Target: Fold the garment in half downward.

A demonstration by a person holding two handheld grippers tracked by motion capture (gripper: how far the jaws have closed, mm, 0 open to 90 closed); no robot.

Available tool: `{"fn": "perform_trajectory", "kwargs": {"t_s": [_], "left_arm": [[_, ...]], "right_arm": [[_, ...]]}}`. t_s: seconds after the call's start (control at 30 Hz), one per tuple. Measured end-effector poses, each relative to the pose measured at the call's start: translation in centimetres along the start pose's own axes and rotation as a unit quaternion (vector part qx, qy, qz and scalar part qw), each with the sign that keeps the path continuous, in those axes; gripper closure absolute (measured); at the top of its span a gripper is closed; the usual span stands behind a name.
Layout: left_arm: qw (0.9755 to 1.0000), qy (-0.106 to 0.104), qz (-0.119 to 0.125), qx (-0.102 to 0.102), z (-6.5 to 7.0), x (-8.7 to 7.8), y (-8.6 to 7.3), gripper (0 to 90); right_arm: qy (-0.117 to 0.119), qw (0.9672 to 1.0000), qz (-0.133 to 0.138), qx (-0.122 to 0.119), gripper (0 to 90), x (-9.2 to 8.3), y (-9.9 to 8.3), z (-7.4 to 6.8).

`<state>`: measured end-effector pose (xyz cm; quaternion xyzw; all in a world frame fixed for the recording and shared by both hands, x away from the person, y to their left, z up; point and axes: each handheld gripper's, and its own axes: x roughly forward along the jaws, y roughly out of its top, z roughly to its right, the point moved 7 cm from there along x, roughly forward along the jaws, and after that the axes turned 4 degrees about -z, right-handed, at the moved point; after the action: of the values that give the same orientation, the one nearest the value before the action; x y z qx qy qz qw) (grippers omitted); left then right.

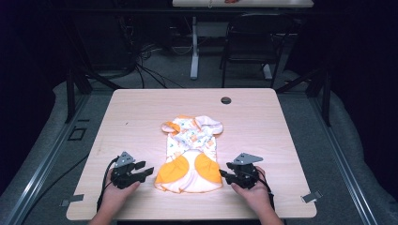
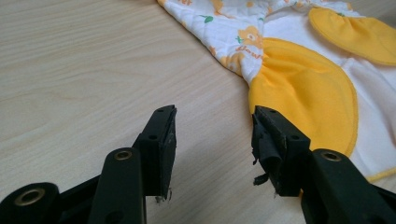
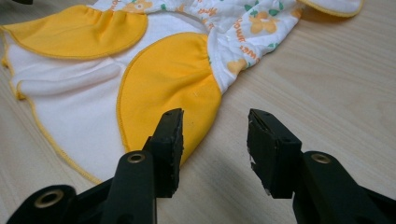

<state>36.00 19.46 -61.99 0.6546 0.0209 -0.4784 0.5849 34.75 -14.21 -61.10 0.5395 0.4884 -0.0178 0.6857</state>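
Black jaws of the left gripper (image 1: 149,172) gape empty just left of the small yellow-and-white garment (image 1: 190,154), lying flat at the near middle of the wooden table (image 1: 263,126). Right of it, the right gripper (image 1: 223,174) gapes too, holding nothing.

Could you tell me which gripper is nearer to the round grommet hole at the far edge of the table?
The right gripper: the grommet hole lies almost straight beyond it, past the garment. The left gripper sits farther off to the hole's left.
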Motion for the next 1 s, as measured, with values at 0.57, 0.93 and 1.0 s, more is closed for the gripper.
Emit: {"fn": "perform_trajectory", "kwargs": {"t_s": [0.57,0.93,1.0], "left_arm": [[0.9996,0.013,-0.006,0.023,0.4,0.0,0.6,51.4],[0.9979,0.004,-0.036,0.053,1.5,1.2,2.3,73.1],[0.9975,0.004,-0.040,0.058,1.7,1.6,2.8,77.3]], "right_arm": [[0.005,0.9998,-0.019,-0.009,59.1,0.4,0.1,-0.8],[0.020,0.9981,-0.054,-0.023,71.9,1.1,1.7,-1.1],[0.018,0.9973,-0.065,-0.030,75.7,1.4,2.1,-1.0]]}}
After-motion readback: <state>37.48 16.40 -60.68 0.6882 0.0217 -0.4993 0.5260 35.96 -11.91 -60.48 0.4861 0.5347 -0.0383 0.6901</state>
